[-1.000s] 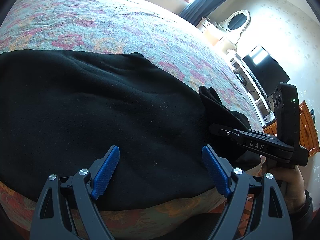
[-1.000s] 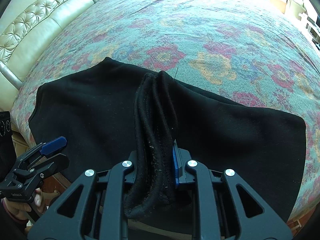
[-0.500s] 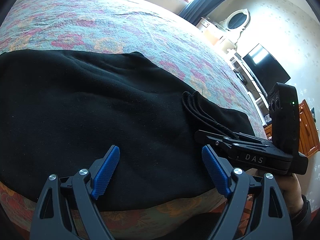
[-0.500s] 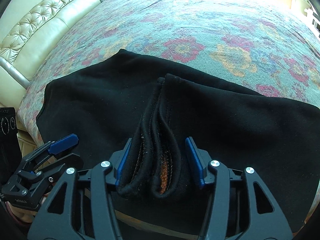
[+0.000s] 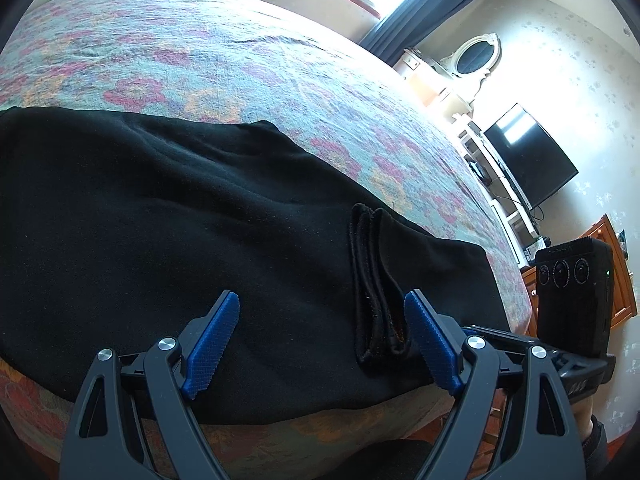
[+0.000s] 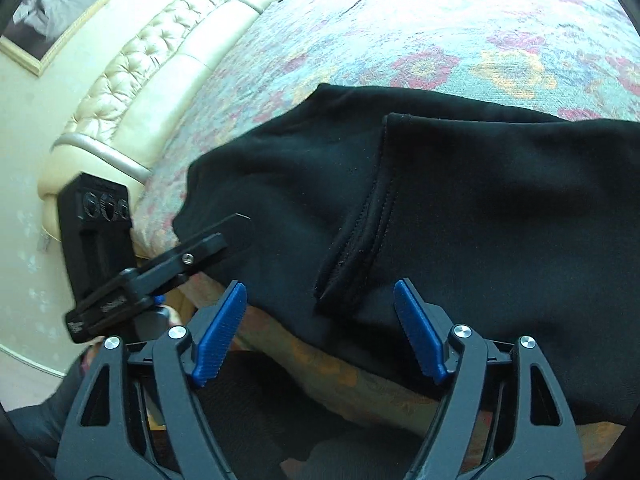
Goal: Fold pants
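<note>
While our left gripper [image 5: 318,340] hangs over the near edge of the bed with its blue pads [image 5: 212,344] spread wide and nothing between them, the black pants [image 5: 180,240] lie flat across the floral bedspread [image 5: 240,60] in front of us. From this wrist we see the bunched hem [image 5: 376,292], which a second ago stood lifted and pinched in the other tool, now lying on top of the pants just beside our right-hand pad. The body of the right gripper sits off at the right edge, below the television [image 5: 528,160], no longer over the cloth.

From the right wrist, our right gripper [image 6: 320,334] has just been opening: its pads [image 6: 418,332] stand well apart and the folded hem [image 6: 360,232] rests beyond them, not pressed by either one. Half a second ago that hem still sat between the pads; now it lies clear of them on the pants [image 6: 500,220], near the bed's front edge. The left gripper [image 6: 216,240] shows at the left, in front of the tufted headboard [image 6: 160,60], its tip at the fabric's near corner.

We judge that a fold has been laid down and released. Next, both hands probably need a fresh hold for another fold, and the loose hem may slide if the cloth is tugged.
</note>
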### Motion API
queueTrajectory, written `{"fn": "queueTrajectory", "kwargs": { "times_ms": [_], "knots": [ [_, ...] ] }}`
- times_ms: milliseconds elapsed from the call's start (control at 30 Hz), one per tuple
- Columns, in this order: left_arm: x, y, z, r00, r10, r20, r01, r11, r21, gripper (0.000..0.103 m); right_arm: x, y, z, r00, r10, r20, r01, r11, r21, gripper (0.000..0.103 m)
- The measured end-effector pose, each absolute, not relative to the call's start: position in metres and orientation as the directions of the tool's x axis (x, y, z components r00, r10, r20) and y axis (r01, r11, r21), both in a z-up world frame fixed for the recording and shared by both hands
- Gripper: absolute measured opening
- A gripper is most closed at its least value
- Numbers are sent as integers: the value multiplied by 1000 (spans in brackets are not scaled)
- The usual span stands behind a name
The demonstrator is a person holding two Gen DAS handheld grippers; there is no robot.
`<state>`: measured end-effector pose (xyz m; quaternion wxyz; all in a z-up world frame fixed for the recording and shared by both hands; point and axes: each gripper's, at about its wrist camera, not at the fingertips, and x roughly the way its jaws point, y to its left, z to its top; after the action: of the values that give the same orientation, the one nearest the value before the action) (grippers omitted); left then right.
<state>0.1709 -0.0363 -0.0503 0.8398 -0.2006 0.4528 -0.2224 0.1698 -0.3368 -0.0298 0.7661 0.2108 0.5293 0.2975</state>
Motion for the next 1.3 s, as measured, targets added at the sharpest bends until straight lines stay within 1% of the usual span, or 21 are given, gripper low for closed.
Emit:
{"fn": "queueTrajectory", "kwargs": {
  "times_ms": [100, 167, 267, 367, 400, 467, 600, 700, 800, 833, 867, 900, 933, 967, 1033, 1100, 1167, 1233, 1267, 1300],
  "knots": [
    [170, -51, -47, 474, -587, -656, 224, 801, -555, 83, 159, -376, -5, 316, 702, -639, -231, 710, 665, 77],
    [170, -66, -43, 463, -613, -640, 269, 785, -558, 83, 151, -413, 9, 367, 694, -620, -199, 709, 676, 77],
    [172, -89, -39, 452, -636, -626, 329, 771, -546, 83, 139, -480, 16, 470, 609, -639, -97, 755, 649, 77],
    [178, -108, -40, 437, -642, -629, 351, 766, -538, 83, 126, -545, -3, 524, 524, -671, 75, 757, 649, 77],
    [180, -113, -43, 432, -639, -637, 350, 770, -534, 83, 122, -561, -16, 522, 522, -675, 126, 735, 666, 77],
    [185, -120, -50, 425, -612, -667, 335, 791, -512, 83, 119, -576, -46, 490, 586, -646, 180, 657, 732, 77],
    [190, -126, -70, 403, -549, -732, 285, 836, -470, 83, 118, -559, -79, 427, 695, -579, 150, 577, 803, 77],
    [186, -125, -77, 410, -546, -730, 288, 838, -464, 83, 123, -548, -80, 415, 719, -557, 106, 570, 815, 78],
    [183, -127, -78, 421, -531, -735, 310, 846, -434, 83, 123, -540, -74, 387, 726, -569, 53, 598, 800, 77],
    [183, -128, -79, 424, -527, -737, 316, 848, -424, 84, 123, -538, -73, 382, 724, -574, 43, 606, 794, 67],
    [182, -129, -80, 427, -523, -738, 324, 850, -415, 83, 123, -537, -74, 379, 721, -580, 36, 615, 788, 41],
    [181, -130, -81, 430, -520, -738, 330, 852, -407, 84, 124, -538, -77, 356, 733, -580, 32, 611, 791, 33],
    [180, -130, -82, 432, -518, -738, 335, 852, -402, 84, 125, -533, -79, 348, 721, -599, 32, 630, 776, 29],
    [179, -130, -82, 436, -518, -736, 340, 852, -399, 84, 125, -532, -82, 342, 715, -610, 28, 641, 767, 27],
    [178, -130, -84, 442, -522, -729, 350, 849, -396, 84, 126, -534, -87, 340, 736, -585, 27, 615, 788, 25],
    [177, -128, -84, 446, -528, -723, 368, 844, -390, 84, 127, -535, -91, 336, 760, -557, 27, 583, 812, 27],
    [175, -128, -84, 450, -531, -718, 390, 840, -378, 84, 131, -541, -87, 338, 784, -521, 31, 544, 839, 38],
    [173, -128, -85, 456, -533, -713, 408, 837, -365, 84, 144, -550, -74, 382, 782, -493, 18, 527, 850, 68],
    [172, -128, -86, 459, -533, -711, 414, 836, -360, 84, 151, -553, -69, 393, 790, -471, 9, 509, 861, 71],
    [172, -128, -86, 462, -533, -709, 417, 836, -356, 84, 159, -555, -64, 407, 785, -467, 5, 510, 860, 72]
  ]
}}
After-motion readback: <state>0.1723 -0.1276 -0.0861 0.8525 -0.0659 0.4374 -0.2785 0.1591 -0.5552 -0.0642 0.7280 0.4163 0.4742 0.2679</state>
